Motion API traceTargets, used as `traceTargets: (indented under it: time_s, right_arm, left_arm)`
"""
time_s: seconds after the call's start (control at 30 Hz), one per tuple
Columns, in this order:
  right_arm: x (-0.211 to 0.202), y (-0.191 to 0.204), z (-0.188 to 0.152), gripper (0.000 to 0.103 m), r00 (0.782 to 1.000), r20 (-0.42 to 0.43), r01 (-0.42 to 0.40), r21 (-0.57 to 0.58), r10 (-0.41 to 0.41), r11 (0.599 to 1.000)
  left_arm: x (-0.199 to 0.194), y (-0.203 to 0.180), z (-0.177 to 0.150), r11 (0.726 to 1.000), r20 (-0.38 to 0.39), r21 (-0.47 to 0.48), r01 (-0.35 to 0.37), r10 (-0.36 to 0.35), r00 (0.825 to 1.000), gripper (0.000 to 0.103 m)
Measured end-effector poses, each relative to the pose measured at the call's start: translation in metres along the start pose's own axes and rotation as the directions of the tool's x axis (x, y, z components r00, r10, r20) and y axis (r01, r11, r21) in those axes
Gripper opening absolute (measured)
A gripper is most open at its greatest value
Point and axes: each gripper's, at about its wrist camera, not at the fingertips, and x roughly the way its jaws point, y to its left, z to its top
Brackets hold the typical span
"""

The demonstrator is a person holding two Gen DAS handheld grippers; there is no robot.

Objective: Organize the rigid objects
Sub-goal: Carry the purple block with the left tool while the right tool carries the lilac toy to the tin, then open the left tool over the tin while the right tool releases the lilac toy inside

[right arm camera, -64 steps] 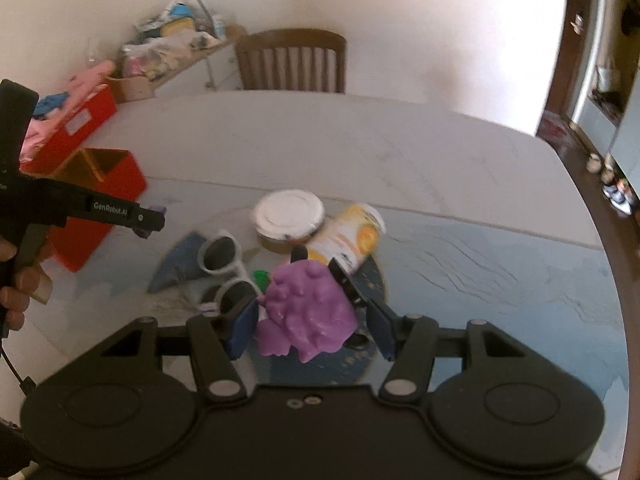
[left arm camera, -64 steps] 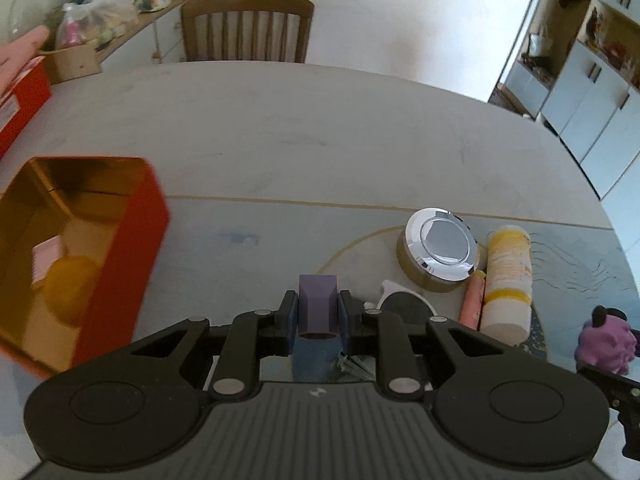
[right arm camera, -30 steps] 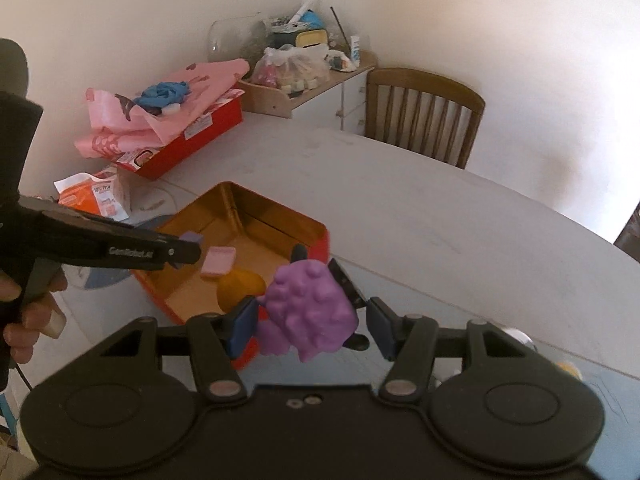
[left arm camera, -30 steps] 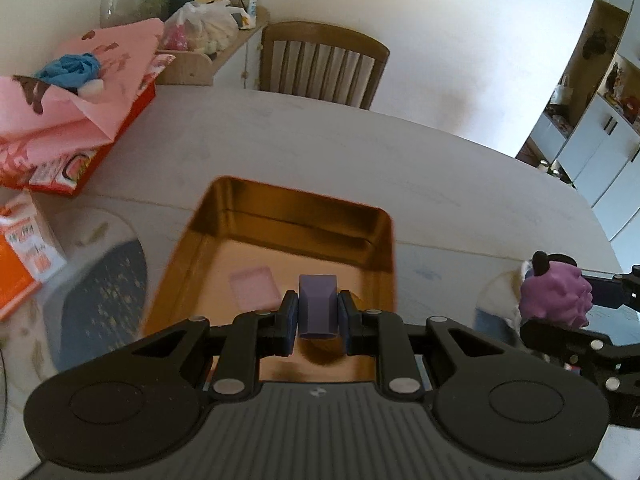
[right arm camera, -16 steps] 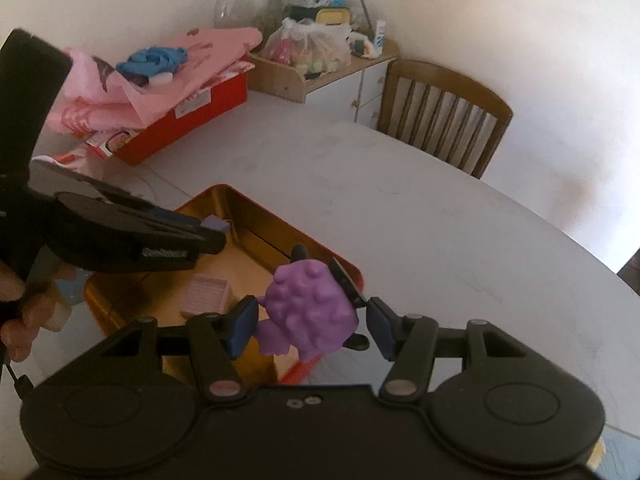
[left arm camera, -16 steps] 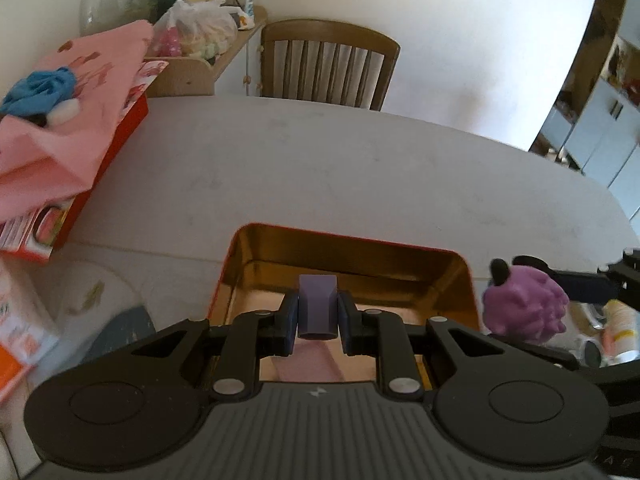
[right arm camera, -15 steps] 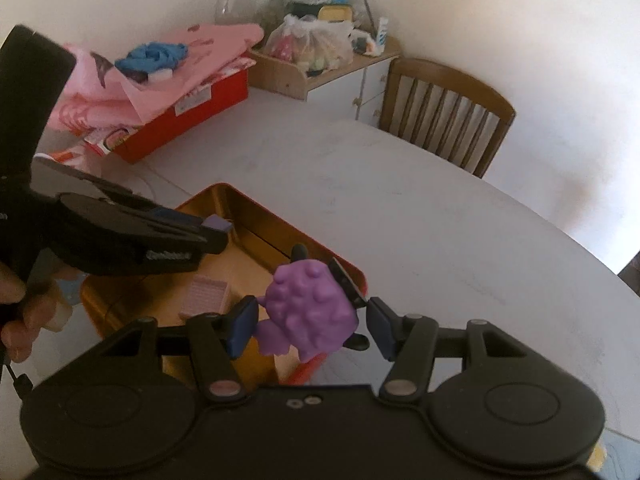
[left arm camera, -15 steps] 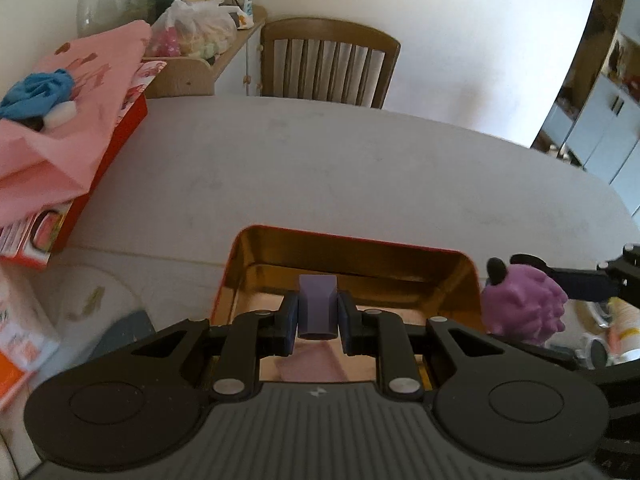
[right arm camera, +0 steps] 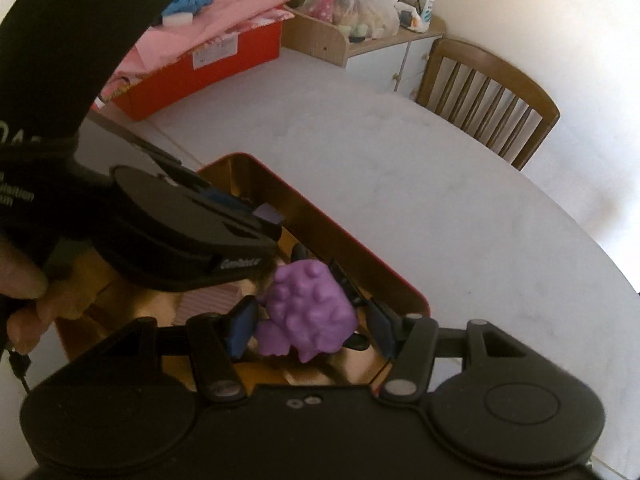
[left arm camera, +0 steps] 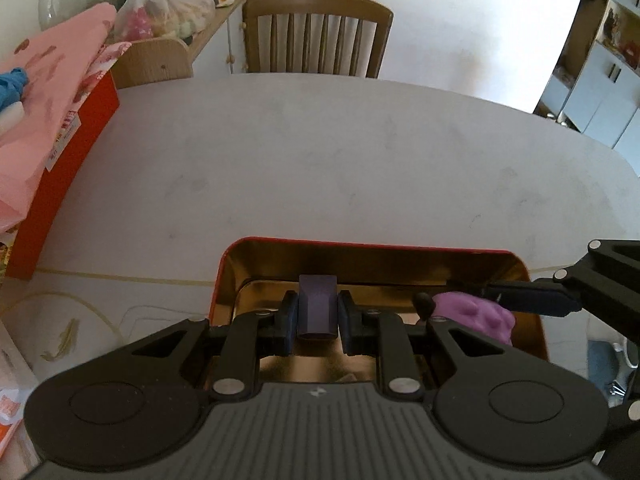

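Observation:
A red tin box [left arm camera: 360,245] with a gold inside sits on the white table; it also shows in the right wrist view [right arm camera: 360,248]. My left gripper [left arm camera: 318,314] is shut on a small purple block [left arm camera: 318,304] and holds it over the box. My right gripper [right arm camera: 310,320] is shut on a bumpy purple toy [right arm camera: 312,308], also over the box, just right of the left gripper. The toy [left arm camera: 476,316] and right gripper fingers [left arm camera: 532,298] show at the right of the left wrist view. A pink ribbed item [right arm camera: 212,300] lies inside the box.
A wooden chair [left arm camera: 316,36] stands at the table's far side. A red carton with pink cloth [left arm camera: 48,120] sits at the left. A wooden shelf with bags [left arm camera: 176,32] is behind it. The left gripper body [right arm camera: 160,216] crowds the box's left side.
Both grippers have moved closer and lower over the red box, each still holding its object. The right gripper with the toy now sits inside the box's rim area.

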Motion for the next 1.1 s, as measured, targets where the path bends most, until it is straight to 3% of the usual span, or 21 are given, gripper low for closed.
traceTargets:
  time_s: [0.57,1.1]
  right_arm:
    - [0.017,0.007,-0.007,0.058,0.998,-0.055,0.018,-0.001,-0.019,1.0]
    - [-0.018,-0.003,-0.007,0.071,0.999,0.024,0.026,0.058,-0.027,0.998]
  left_arm:
    - [0.016,-0.005,0.001,0.999,-0.047,0.014,0.028,-0.028,0.999,0.02]
    - [-0.003,-0.002,-0.002,1.0,-0.023,-0.002,0.029,-0.029,0.999,0.021]
